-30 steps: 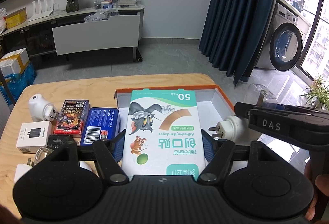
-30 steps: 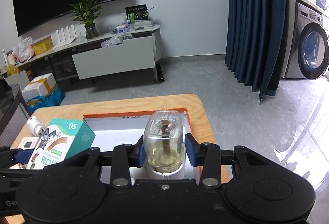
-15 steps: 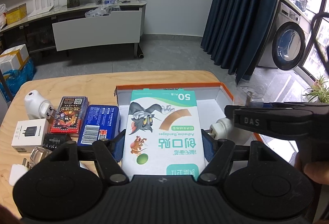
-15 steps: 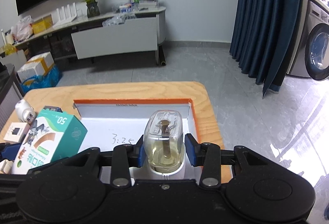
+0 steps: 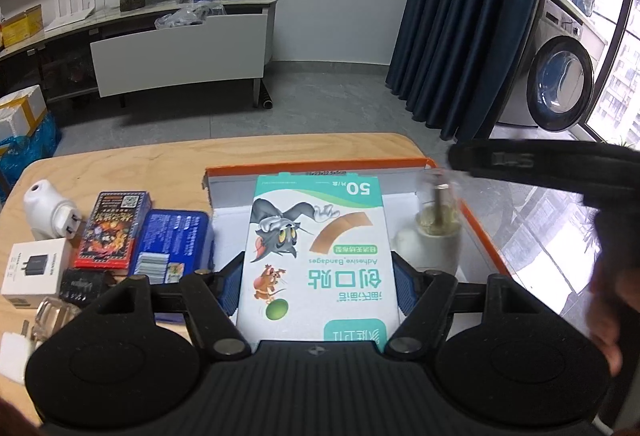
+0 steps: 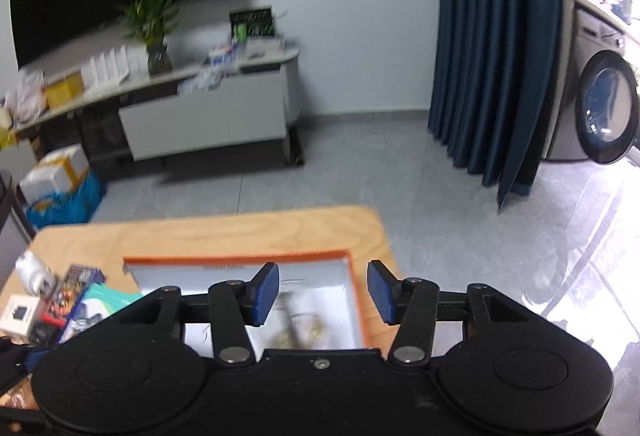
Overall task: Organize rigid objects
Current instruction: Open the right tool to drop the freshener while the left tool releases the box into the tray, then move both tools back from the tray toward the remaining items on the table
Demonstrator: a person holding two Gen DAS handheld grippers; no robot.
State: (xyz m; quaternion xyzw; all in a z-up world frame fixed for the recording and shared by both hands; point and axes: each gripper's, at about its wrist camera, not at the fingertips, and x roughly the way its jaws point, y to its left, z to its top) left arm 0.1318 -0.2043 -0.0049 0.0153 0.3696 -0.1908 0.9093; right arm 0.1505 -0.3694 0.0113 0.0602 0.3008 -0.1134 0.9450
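right gripper [image 6: 322,294] jaws opening, nothing between the blue pads now: a second ago they pinched the plug-in liquid vaporizer [image 5: 436,224], and it sits blurred at the right end of the orange-rimmed box [image 5: 316,164]. one item placed, i'd say. left gripper [image 5: 316,286] clamps the adhesive bandage box [image 5: 316,252] over the box's left half, likely next in.

Wooden table [image 5: 120,164], orange-rimmed box [image 5: 320,163], packets [image 5: 112,228]
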